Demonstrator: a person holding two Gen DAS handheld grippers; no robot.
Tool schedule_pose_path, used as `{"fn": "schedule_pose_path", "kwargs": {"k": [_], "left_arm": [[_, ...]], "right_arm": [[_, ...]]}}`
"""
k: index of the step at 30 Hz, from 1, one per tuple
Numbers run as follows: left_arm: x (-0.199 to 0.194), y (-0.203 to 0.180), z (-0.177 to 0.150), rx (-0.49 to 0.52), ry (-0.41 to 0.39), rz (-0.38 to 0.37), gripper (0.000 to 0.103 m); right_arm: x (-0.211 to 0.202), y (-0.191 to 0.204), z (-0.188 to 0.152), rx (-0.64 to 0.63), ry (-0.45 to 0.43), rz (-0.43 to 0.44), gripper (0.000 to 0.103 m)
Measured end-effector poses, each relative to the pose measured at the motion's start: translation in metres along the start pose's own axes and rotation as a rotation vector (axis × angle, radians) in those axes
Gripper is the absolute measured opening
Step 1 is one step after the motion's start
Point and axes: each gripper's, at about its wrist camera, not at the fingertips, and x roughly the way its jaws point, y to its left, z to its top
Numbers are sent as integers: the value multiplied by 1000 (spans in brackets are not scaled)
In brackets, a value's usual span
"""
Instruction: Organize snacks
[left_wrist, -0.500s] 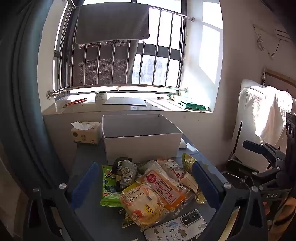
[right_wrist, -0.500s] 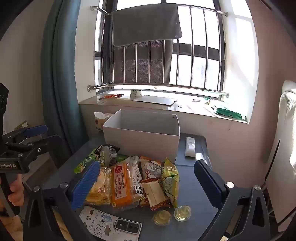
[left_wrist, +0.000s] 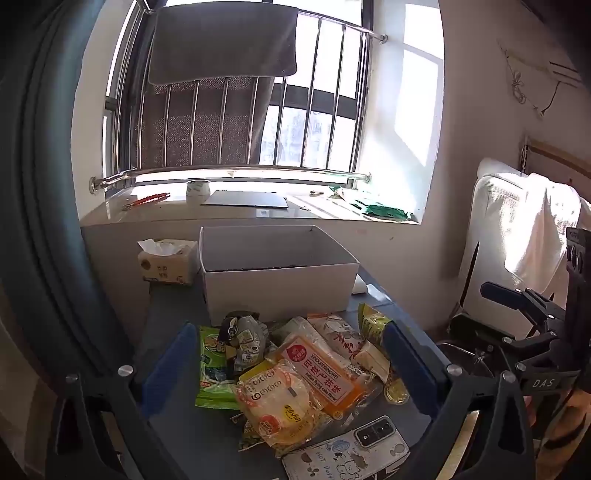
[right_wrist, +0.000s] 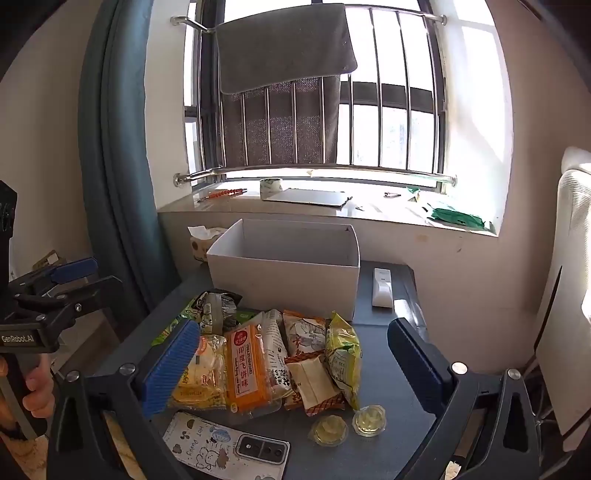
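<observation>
A pile of snack packets lies on the dark table (right_wrist: 399, 417) in front of an empty white box (left_wrist: 277, 280), which also shows in the right wrist view (right_wrist: 284, 277). The pile includes an orange flying-cake pack (left_wrist: 317, 373) (right_wrist: 245, 369), a yellow bun pack (left_wrist: 277, 402), a green packet (left_wrist: 212, 365), a yellow-green packet (right_wrist: 343, 354) and two jelly cups (right_wrist: 349, 424). My left gripper (left_wrist: 286, 362) is open above the pile, empty. My right gripper (right_wrist: 291, 362) is open above the pile, empty.
A phone in a cartoon case (right_wrist: 225, 446) lies at the table's near edge. A tissue pack (left_wrist: 166, 260) stands left of the box, a white remote (right_wrist: 382, 286) right of it. A windowsill (right_wrist: 332, 206), blue curtain (right_wrist: 110, 147) and white chair (left_wrist: 517, 229) surround the table.
</observation>
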Motion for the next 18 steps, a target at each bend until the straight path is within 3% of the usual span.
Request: {"fn": "schedule_pose_path", "kwargs": {"k": [18], "left_arm": [[-2,-2,-2,8,5,4,103]], "right_arm": [[-2,-3,-1,20,3,12,103]]}}
